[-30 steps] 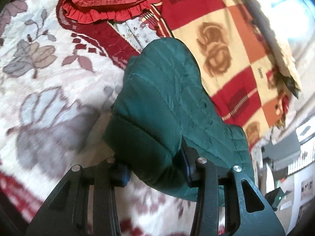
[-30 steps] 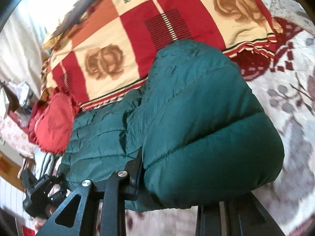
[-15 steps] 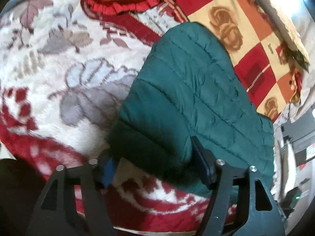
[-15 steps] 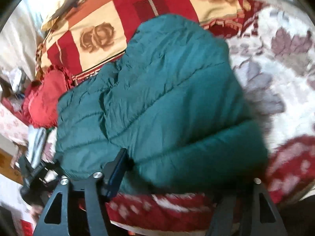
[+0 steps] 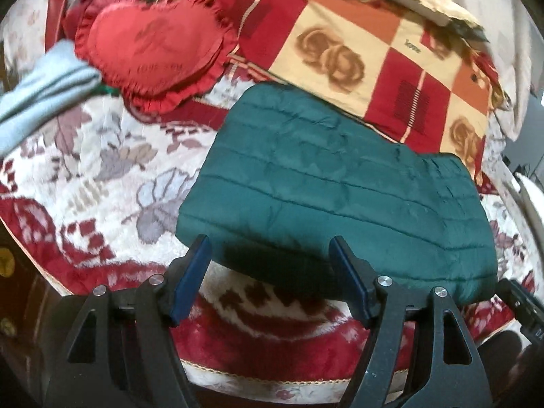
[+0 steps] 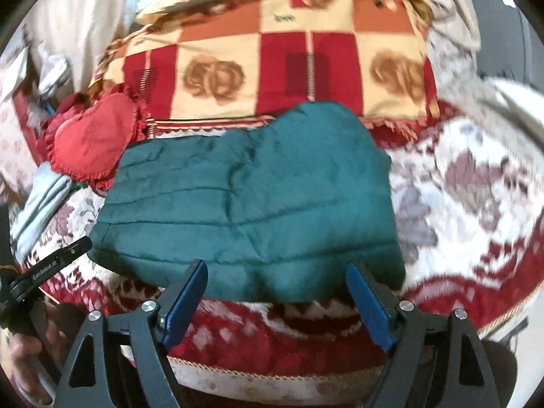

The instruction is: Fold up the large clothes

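Both tools stand spread, nothing between their pads — the left tool [image 5: 268, 248] and the right tool [image 6: 273, 272] have just been opening, and each sits just short of the jacket's near edge. The green jacket [image 5: 340, 190] lies folded flat on the bed [image 5: 85, 176], its far edge against a checked blanket [image 5: 340, 44] — a red heart cushion [image 5: 153, 54] lies beside it.

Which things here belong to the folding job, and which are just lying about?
Job: folded dark green quilted jacket; left gripper and right gripper, jaws just opened, empty.

Lying about: red heart-shaped frilled cushion; red-and-cream checked rose blanket; pale blue folded cloth.
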`<state>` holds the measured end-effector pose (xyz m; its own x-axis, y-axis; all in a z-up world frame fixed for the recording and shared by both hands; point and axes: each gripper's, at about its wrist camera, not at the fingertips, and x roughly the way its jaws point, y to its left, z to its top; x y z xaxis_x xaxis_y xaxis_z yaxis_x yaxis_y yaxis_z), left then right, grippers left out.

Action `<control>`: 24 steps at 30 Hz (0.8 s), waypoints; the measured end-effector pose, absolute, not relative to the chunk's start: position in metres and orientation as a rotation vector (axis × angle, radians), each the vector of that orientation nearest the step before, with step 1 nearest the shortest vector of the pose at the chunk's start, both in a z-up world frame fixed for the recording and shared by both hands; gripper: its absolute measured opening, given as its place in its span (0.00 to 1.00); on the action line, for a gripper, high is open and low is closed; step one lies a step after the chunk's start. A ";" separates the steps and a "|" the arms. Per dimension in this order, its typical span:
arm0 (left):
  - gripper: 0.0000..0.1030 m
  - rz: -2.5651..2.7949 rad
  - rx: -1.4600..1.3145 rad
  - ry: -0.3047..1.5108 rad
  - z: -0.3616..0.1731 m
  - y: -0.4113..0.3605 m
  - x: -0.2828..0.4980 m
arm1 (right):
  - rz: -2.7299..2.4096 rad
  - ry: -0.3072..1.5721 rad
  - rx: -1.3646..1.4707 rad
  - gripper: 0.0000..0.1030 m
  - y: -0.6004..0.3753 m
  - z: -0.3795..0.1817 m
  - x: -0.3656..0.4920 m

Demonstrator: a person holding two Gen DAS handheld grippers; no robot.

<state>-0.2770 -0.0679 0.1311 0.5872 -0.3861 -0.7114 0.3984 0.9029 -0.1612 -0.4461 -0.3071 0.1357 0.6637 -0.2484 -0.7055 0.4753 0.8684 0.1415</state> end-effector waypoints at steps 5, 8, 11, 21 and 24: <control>0.70 -0.461 0.056 0.779 0.137 -0.076 -0.294 | -0.431 0.698 0.285 0.84 -0.288 0.139 -0.439; 0.70 -0.465 0.079 0.762 0.136 -0.080 -0.302 | -0.436 0.680 0.271 0.89 -0.280 0.139 -0.438; 0.70 -0.471 0.082 0.761 0.134 -0.082 -0.306 | -0.444 0.681 0.267 0.90 -0.276 0.137 -0.436; 0.70 -0.478 0.118 0.737 0.135 -0.088 -0.317 | -0.452 0.684 0.266 0.91 -0.271 0.133 -0.434; 0.70 -0.481 0.116 0.740 0.134 -0.088 -0.317 | -0.445 0.682 0.257 0.91 -0.270 0.133 -0.434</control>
